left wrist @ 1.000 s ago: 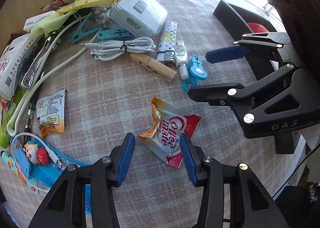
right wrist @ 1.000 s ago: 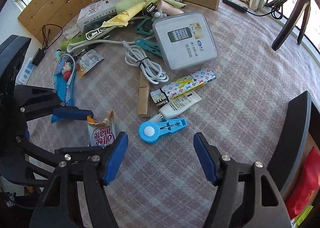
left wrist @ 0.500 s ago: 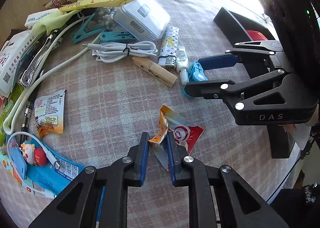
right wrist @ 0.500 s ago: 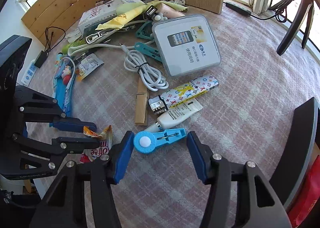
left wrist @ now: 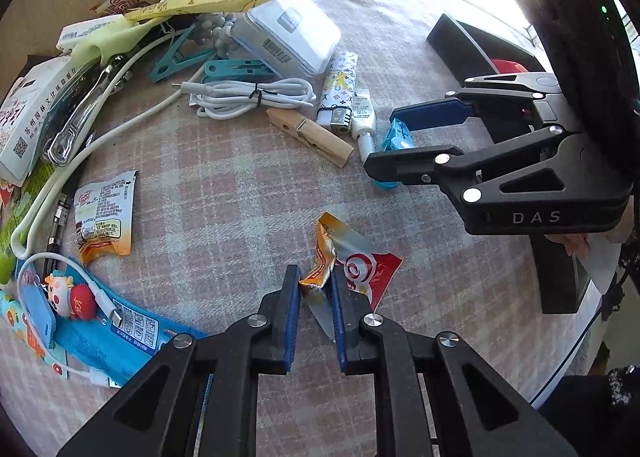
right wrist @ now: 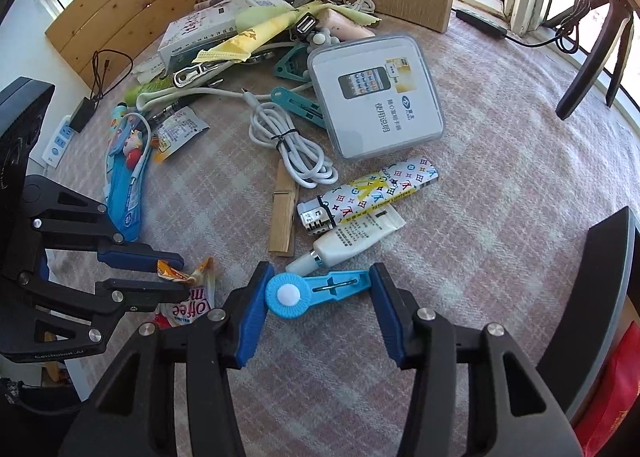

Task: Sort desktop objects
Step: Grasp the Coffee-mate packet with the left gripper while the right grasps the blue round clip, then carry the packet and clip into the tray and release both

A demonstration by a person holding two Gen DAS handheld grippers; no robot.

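Note:
A crumpled Coffee mate sachet [left wrist: 372, 269] lies on the checked tablecloth [left wrist: 224, 193]. My left gripper [left wrist: 316, 277] is closing on its orange corner, and both blue pads press the foil. The right wrist view shows that sachet [right wrist: 192, 305] and the left gripper [right wrist: 180, 275] at the lower left. A light blue plastic clip [right wrist: 288, 295] with a round white-centred head lies crosswise between the pads of my right gripper [right wrist: 320, 277], touching both. In the left wrist view the right gripper [left wrist: 384, 143] straddles the blue clip [left wrist: 398, 137].
Just beyond the clip lie a white tube [right wrist: 352, 237], a patterned lighter [right wrist: 372, 193], a wooden clothespin [right wrist: 284, 217], a coiled white cable [right wrist: 288, 145] and a clear plastic box [right wrist: 376, 97]. Packets, clips and cables pile up at the back left. A black bin [right wrist: 600, 277] stands right.
Both grippers narrowed. The left one closed onto the sachet's corner and crumpled it upward. The right one came down around the blue clip until its pads met the clip's ends.

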